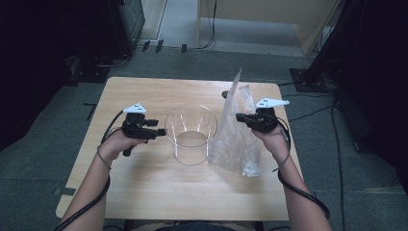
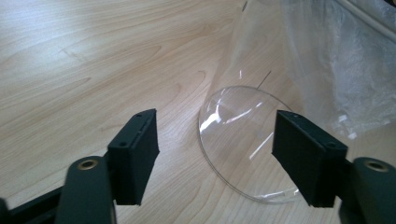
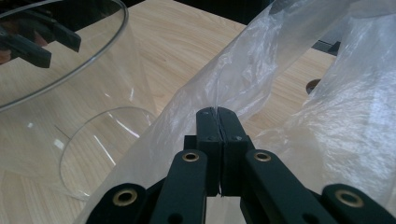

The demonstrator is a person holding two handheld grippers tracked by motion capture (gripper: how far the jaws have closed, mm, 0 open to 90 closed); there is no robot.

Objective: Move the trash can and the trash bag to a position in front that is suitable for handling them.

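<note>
R tongs (image 3: 218,114) are clamped flat on a fold of the clear plastic bag (image 1: 235,139), pads pressed together w/ just the thin film between them. The grip sits high on the bag, so the rest hangs down to the counter (image 1: 144,192) and stands as a loose tent just right of the clear container (image 1: 191,134). Prob held that way to keep the film off the wood and let it be steered toward the container's open top.

L tongs (image 2: 215,154) are spread wide, nothing between the pads. In the left gripper view they frame the container's round base and lower wall w/o touching it; in the high view the L tongs (image 1: 160,132) sit right at its left side. Looks like a bracing stance: ready to pinch or steady the see-through wall so it doesn't slide while the bag comes over.

Container stands upright, mid counter, empty as far as I can tell. Bag touches or nearly touches its right wall; can't say which, both being transparent.
</note>
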